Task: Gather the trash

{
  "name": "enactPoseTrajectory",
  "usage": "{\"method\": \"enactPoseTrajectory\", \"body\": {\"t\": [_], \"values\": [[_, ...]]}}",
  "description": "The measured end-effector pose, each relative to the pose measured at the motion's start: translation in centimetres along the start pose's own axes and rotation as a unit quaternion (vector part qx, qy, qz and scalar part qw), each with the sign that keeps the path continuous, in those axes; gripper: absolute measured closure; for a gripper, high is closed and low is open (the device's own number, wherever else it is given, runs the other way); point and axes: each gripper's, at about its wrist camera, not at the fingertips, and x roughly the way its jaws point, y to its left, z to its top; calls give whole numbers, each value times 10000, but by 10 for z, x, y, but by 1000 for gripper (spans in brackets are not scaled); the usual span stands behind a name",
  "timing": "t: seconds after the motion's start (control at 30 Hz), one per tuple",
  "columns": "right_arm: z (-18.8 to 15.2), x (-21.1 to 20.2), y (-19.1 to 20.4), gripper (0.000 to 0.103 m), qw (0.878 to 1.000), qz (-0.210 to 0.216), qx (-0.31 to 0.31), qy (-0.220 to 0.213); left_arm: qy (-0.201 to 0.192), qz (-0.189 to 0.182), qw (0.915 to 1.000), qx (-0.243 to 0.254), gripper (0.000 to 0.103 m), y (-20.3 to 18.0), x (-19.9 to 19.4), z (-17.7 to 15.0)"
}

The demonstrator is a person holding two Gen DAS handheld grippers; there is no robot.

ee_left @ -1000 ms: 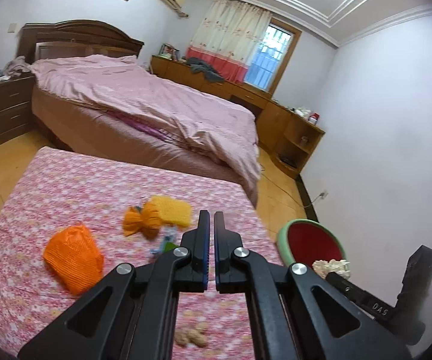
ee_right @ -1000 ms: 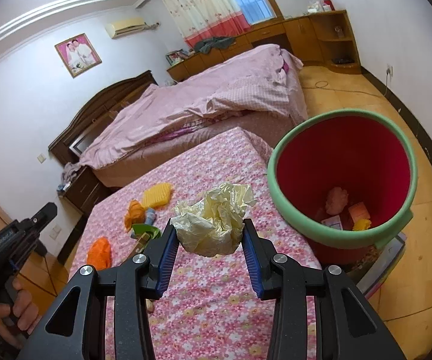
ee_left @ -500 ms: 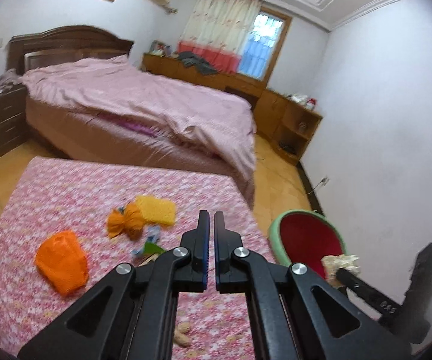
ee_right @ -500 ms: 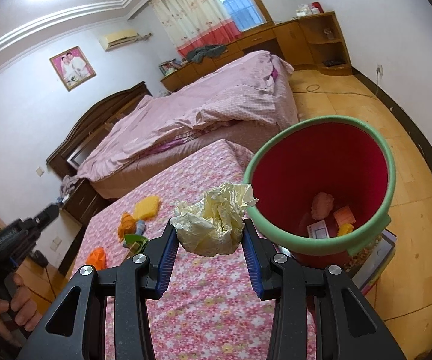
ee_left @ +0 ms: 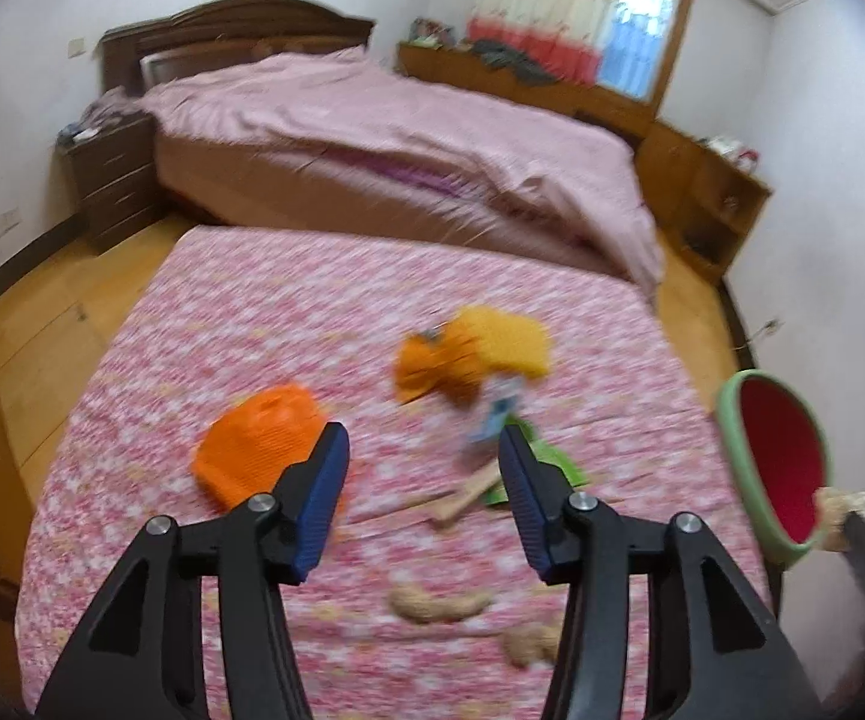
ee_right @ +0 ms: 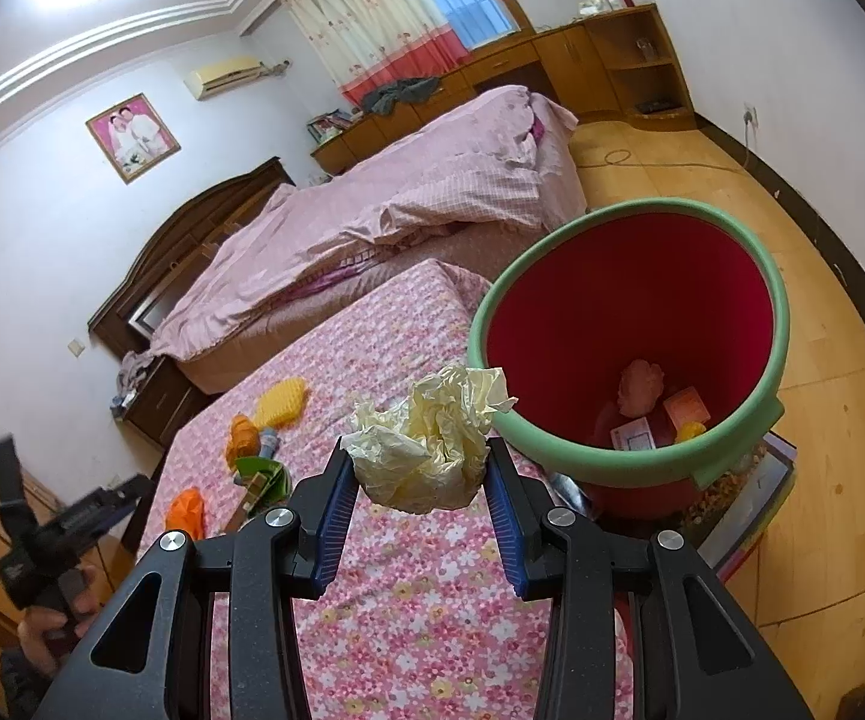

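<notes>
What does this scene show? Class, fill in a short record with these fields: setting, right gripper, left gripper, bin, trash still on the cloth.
setting: bedroom, floral cloth beside a bed
right gripper: jaws shut on crumpled paper, short of the bin
left gripper: jaws opening, nothing between them, aimed at the cloth
bin: red inside, green rim, some trash already in it
trash still on the cloth: orange net piece, yellow net piece, green wrapper, peanut shells

A pink floral-covered table [ee_left: 240,300] is strewn with an orange net bag [ee_left: 255,450], a yellow sponge [ee_left: 507,339], a green wrapper [ee_right: 261,471] and peanut shells [ee_left: 438,603].
</notes>
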Motion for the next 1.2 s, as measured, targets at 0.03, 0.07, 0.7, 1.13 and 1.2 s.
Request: {"method": "enactPoseTrajectory", "body": {"t": [0.03, 0.07, 0.7, 1.13, 1.2], "values": [[0, 2, -1, 60, 10000, -11, 12, 17, 61, 72, 9999, -39, 50, 5, 5, -1], [-1, 3, -1, 60, 10000, -18, 21, 44, 132, 142, 9998, -93, 49, 11, 11, -3], [-4, 33, -6, 60, 9988, -302, 68, 368, 605, 851, 9938, -379, 46, 62, 78, -21], [-7, 23, -8, 60, 9991, -298, 87, 284, 332, 657, 9969, -280, 92, 69, 73, -18], [-7, 20, -10, 60, 9992, -297, 101, 252, 298, 496, 9979, -276, 93, 65, 67, -18]]}}
